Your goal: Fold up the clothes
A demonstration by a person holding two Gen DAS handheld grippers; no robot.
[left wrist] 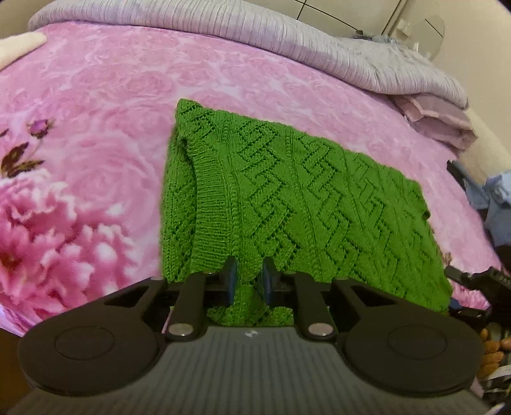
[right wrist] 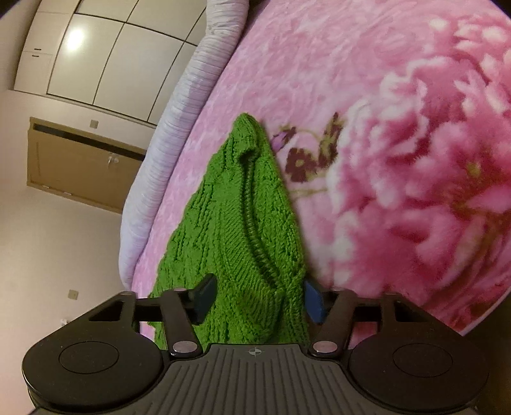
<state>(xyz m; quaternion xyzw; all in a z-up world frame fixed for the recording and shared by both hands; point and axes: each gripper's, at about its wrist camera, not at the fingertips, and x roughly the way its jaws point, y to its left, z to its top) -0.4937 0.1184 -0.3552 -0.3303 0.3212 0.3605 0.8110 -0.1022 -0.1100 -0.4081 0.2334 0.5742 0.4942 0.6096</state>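
A green knitted sweater (left wrist: 303,198) lies partly folded on a pink floral bedspread (left wrist: 95,111), its ribbed edge running toward the camera in the left wrist view. My left gripper (left wrist: 249,277) stands at the sweater's near edge, its jaws narrow and pinching a bunch of the knit between the pads. In the right wrist view the same sweater (right wrist: 242,223) stretches away from my right gripper (right wrist: 259,298). Its jaws stand wide, with the near end of the sweater lying loosely between the blue pads (right wrist: 314,303).
A lilac-grey ribbed quilt (left wrist: 223,25) is heaped along the bed's far side, with folded lilac cloth (left wrist: 440,121) under its right end. Blue cloth (left wrist: 498,204) lies off the bed's right edge. White wardrobe doors (right wrist: 95,48) and a brown door (right wrist: 80,166) stand beyond.
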